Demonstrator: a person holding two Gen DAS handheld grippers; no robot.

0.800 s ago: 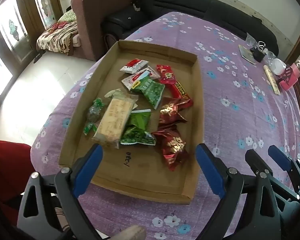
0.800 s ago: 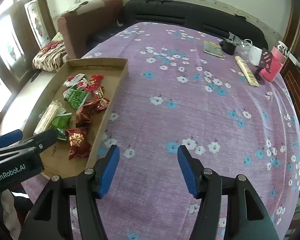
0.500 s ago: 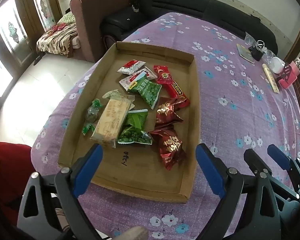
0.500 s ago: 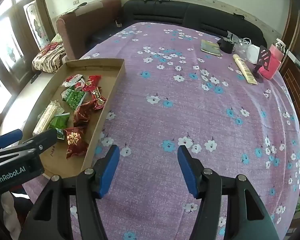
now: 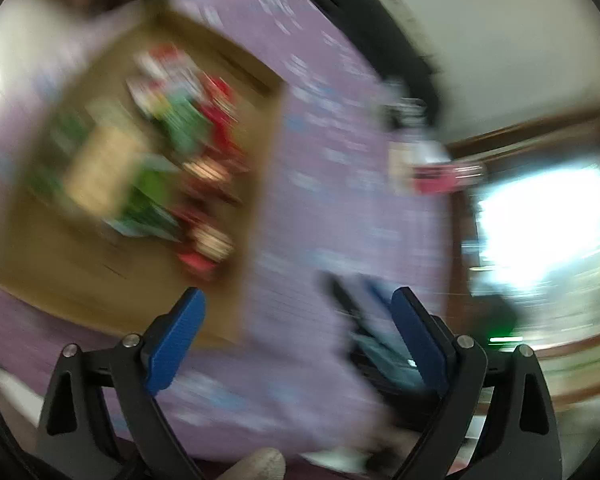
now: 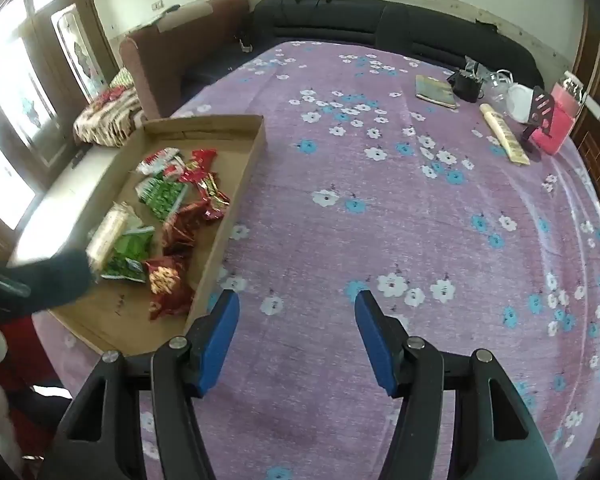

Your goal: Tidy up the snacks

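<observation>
Our left gripper (image 5: 295, 332) and right gripper (image 6: 295, 340) angle down, fingers open, empty. Left view blurred; right shows snacks (image 6: 167, 216) in tray (image 6: 235, 196) clearly.

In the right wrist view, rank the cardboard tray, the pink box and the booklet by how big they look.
1. Cardboard tray, largest by far.
2. and 3. Pink box and booklet look about alike; both lie far off, so no firm order.

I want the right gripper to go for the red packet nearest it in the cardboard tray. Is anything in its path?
Only the tray's own side wall. The right gripper, jaws open and empty, hangs over bare purple cloth outside the tray, and the red packet lies just inside that wall. The blurred left gripper sits over the tray's near left.
</observation>
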